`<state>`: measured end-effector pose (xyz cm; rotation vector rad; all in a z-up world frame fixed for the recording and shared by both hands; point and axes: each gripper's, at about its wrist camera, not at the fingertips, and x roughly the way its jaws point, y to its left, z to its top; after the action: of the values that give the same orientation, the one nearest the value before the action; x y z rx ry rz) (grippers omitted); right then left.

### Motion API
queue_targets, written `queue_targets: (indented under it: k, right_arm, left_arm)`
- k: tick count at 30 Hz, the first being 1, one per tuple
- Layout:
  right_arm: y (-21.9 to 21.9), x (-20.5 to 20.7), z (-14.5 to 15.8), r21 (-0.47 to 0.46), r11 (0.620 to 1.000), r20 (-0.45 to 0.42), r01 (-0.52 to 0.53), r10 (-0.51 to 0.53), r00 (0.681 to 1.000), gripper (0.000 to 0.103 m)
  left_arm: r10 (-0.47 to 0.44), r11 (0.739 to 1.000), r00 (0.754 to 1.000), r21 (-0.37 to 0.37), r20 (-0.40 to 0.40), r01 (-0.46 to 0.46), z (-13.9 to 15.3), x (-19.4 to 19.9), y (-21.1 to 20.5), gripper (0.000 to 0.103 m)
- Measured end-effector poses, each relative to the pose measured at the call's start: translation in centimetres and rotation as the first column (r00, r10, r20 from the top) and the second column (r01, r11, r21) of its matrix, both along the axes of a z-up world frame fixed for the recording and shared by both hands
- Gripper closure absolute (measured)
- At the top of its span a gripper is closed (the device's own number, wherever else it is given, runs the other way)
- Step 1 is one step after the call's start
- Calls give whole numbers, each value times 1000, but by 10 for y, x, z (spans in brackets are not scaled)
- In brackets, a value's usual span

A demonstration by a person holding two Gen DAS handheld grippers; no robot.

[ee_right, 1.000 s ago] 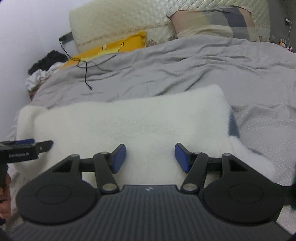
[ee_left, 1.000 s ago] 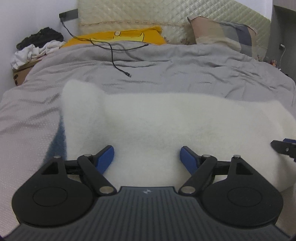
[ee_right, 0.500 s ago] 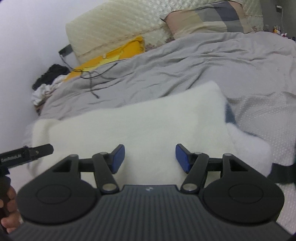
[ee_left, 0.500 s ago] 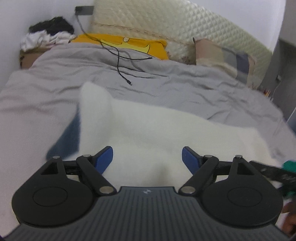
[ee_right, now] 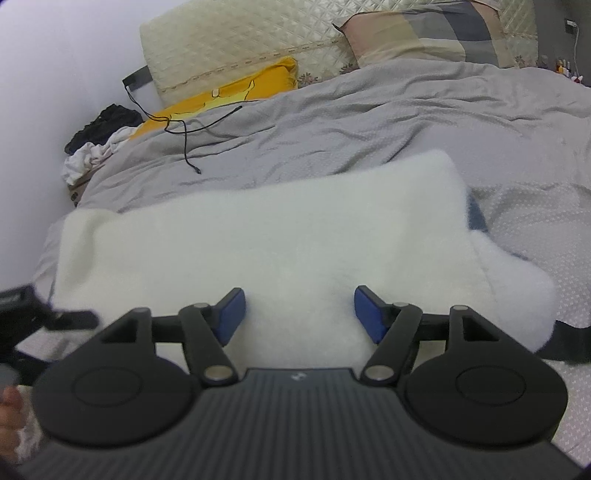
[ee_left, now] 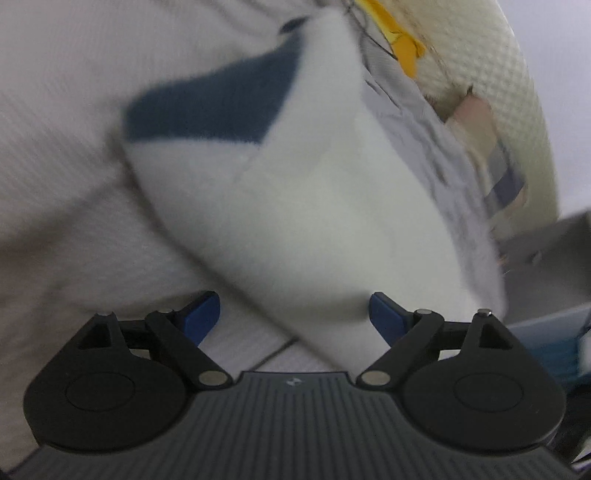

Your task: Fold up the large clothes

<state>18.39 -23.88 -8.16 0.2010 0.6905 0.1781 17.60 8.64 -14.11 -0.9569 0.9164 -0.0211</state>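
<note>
Lying across the near part of the bed, the white fleece garment (ee_right: 266, 251) is folded into a broad band on the grey bedspread (ee_right: 369, 122), with a dark blue patch (ee_left: 207, 107) showing at one corner in the blurred, tilted left wrist view. The left gripper (ee_left: 293, 314) hovers over the garment's near edge, its jaws opening wide with nothing pinched between the blue pads (ee_left: 201, 314). The right gripper (ee_right: 297, 314) hangs above the fleece's near middle, its jaws also opening at a moderate gap, with fleece beneath them but not clamped. Farther off, a black cable (ee_right: 184, 129) trails over the bedspread, a yellow pillow (ee_right: 236, 92) and a patchwork pillow (ee_right: 424, 33) lean against the quilted cream headboard (ee_right: 240, 40), and a heap of clothes (ee_right: 96, 136) sits far left. No legible writing shows.
</note>
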Motion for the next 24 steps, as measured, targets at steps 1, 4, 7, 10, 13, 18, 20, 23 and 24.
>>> queue_targets:
  k: [1,4,7,10,13,18,20,23,24]
  right_arm:
    - [0,0,0,-1,1000,1,0,0,1000,34]
    - [2,-1,-1,-5,1000,5,-3,3,1000,32]
    - [1,-2,-1,5,1000,5,2,-3,1000,32]
    - [-3,-4,5,68,997,3,28,-28,1000,31]
    - [-9,-12,16,211,977,5,25,-27,1000,29]
    - [-6,-23,19,474,879,8,-61,65,998,9]
    - [-1,-20,10,569,818,-37,-82,125,992,0]
    - [3,-8,-14,686,726,-124,-47,181,976,0]
    - [4,-4,-23,707,707,-155,-22,185,971,0]
  left_arm:
    - [21,999,1000,-40,11,-20,-6,4,2,11]
    - [72,990,997,-127,39,-66,-18,12,5,12]
    - [108,984,992,-149,58,-99,-21,12,6,16]
    - [110,992,992,-75,65,-105,-14,8,2,41]
    - [117,993,986,-7,117,-117,-2,0,-1,59]
    - [111,990,976,63,186,-125,15,-10,-9,64]
    - [109,991,975,55,196,-122,15,-12,-5,64]
    - [114,991,972,40,204,-125,15,-20,-3,65]
    - [116,991,971,34,210,-126,15,-22,-4,65]
